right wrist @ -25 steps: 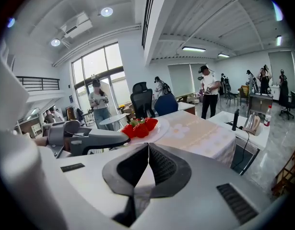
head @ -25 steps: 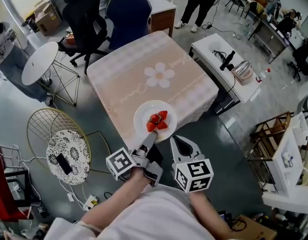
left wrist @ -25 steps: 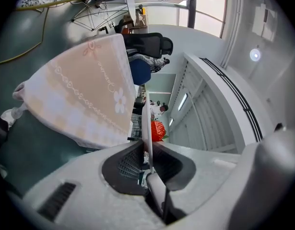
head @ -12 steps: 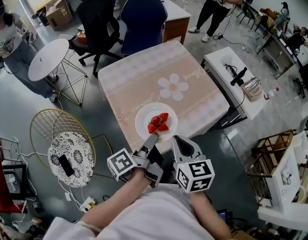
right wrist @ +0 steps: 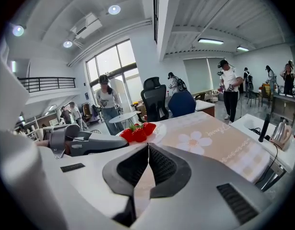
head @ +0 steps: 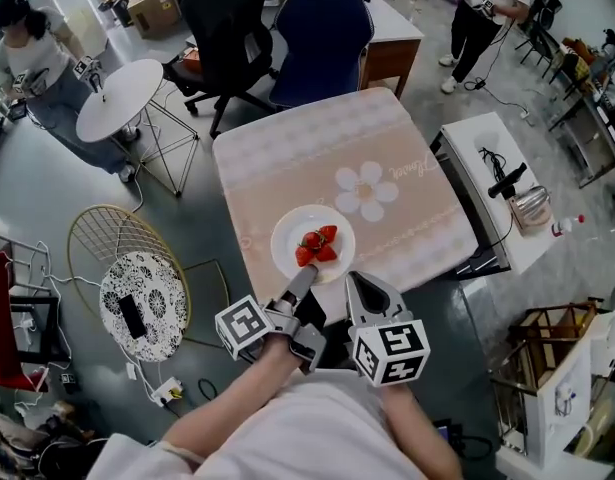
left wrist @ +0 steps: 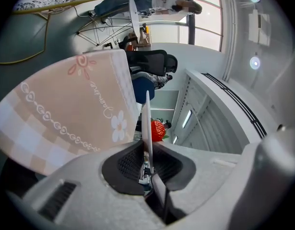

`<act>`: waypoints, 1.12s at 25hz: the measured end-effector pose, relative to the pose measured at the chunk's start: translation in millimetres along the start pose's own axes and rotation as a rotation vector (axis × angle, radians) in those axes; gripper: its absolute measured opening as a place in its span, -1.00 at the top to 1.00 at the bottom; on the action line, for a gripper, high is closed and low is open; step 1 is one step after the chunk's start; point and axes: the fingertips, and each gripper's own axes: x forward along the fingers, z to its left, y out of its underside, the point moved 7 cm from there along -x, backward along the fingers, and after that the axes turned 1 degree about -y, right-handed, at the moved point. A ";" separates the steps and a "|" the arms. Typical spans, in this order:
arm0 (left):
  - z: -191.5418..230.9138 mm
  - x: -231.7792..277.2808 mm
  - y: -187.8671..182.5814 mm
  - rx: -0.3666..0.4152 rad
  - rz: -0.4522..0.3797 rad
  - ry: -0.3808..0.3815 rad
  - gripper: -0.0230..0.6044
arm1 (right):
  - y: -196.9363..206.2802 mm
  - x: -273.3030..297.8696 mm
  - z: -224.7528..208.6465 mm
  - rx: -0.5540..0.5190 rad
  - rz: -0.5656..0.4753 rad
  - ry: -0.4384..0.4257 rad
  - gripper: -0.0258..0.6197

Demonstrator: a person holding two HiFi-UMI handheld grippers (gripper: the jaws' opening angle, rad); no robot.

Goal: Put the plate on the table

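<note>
A white plate (head: 287, 236) carrying strawberries (head: 317, 245) hangs over the near edge of the table (head: 317, 148), which wears a pink cloth with a white flower. My left gripper (head: 300, 280) is shut on the plate's near rim. In the left gripper view the plate (left wrist: 146, 119) stands edge-on between the jaws of the left gripper (left wrist: 147, 150), with a strawberry (left wrist: 158, 130) beyond it. Whether the plate touches the cloth I cannot tell. My right gripper (head: 359, 286) sits just right of the plate, shut and empty; in its own view the right gripper (right wrist: 148, 147) points at the strawberries (right wrist: 137, 132).
Left of the table are a round white side table (head: 117, 98), a gold wire frame (head: 97, 238) and a patterned round stool (head: 162, 303) with a phone on it. Office chairs (head: 322, 28) stand behind the table. A white bench (head: 477, 148) with gear lies right. People stand around.
The table has slid nearer and to the right under the plate, so the plate now hangs further in over the cloth. Both grippers hold the same pose.
</note>
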 end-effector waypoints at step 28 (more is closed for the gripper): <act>80.9 144.9 0.3 0.023 -0.104 -0.118 0.79 | -8.2 84.1 -156.2 -0.041 0.237 -0.169 0.91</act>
